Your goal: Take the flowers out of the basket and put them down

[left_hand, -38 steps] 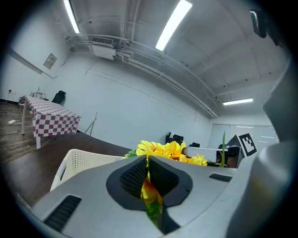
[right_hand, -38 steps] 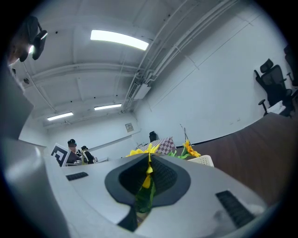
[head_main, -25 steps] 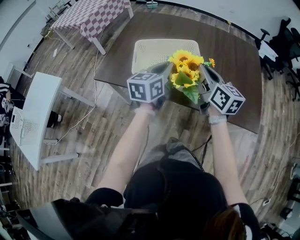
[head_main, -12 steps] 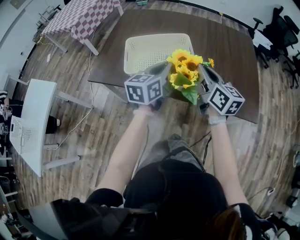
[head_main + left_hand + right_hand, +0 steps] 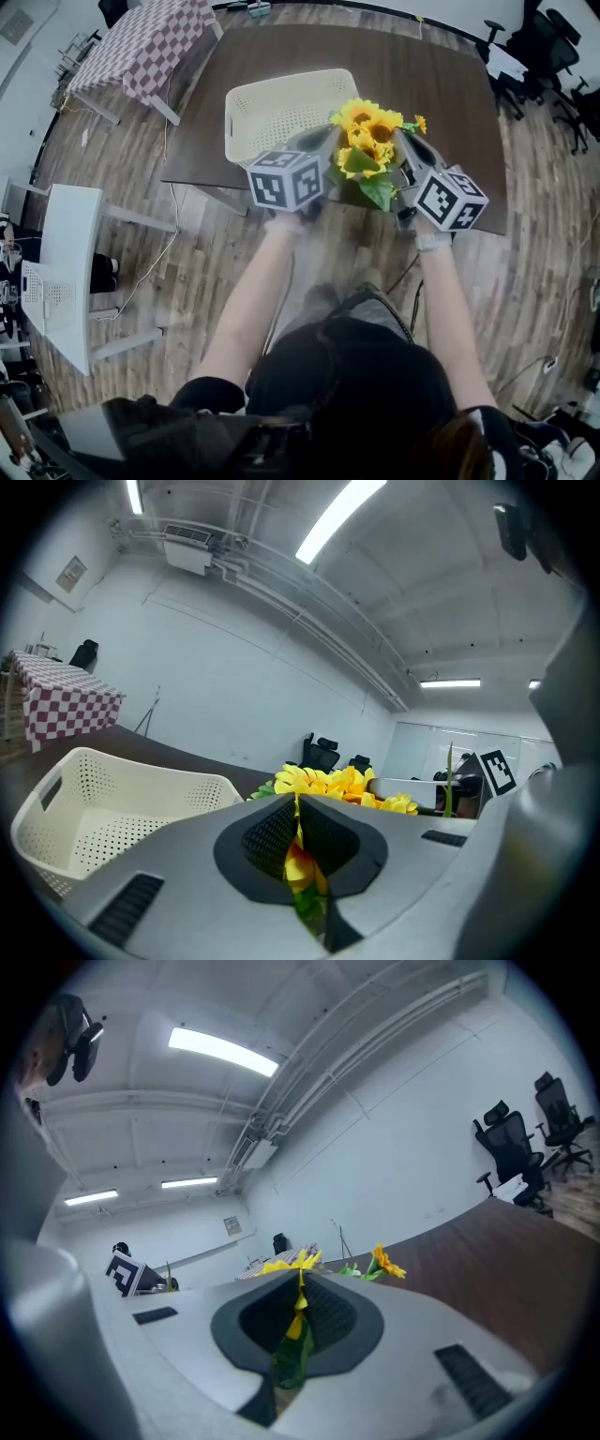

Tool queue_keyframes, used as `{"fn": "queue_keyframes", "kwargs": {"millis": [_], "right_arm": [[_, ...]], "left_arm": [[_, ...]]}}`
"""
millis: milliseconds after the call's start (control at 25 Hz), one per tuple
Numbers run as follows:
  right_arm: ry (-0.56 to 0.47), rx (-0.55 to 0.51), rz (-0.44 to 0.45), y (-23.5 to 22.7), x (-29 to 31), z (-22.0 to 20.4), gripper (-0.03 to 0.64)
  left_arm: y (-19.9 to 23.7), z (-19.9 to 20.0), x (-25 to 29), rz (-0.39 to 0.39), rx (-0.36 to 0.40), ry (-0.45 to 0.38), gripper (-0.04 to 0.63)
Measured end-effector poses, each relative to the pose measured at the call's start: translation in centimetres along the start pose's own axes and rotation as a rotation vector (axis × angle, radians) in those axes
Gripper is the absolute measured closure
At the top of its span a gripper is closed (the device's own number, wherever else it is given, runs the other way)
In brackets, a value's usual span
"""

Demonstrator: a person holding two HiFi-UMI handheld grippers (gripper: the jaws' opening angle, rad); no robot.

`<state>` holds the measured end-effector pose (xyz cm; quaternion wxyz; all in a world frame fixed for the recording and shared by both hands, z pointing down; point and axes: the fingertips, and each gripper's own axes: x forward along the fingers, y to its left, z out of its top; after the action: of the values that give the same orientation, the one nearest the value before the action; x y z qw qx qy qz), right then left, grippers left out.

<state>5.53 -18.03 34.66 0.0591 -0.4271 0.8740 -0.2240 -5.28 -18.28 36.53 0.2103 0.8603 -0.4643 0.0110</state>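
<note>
Flowers (image 5: 368,141) clear of basket (image 5: 272,108) now, shifted off to its right over table (image 5: 441,84) compared to a second ago; left gripper (image 5: 330,141) and right gripper (image 5: 408,145) both clamped tight on the bunch, leaves only the setting down

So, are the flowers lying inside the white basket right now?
No, the left gripper and the right gripper are each shut on the flowers, holding them up beside the basket, whose inside shows empty.

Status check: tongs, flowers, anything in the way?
Left tongs, right tongs shut on flowers. Flowers out of basket, above table, not down. Nothing seen in way.
</note>
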Motion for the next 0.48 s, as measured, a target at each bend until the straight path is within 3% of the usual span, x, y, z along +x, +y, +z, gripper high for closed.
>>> {"fn": "queue_keyframes", "kwargs": {"millis": [480], "right_arm": [[-0.030, 0.000, -0.082, -6.2, -3.9, 3.0, 0.609]], "left_arm": [[-5.5, -0.2, 6.1, -0.087, 0.011, 0.022, 0.584]]}}
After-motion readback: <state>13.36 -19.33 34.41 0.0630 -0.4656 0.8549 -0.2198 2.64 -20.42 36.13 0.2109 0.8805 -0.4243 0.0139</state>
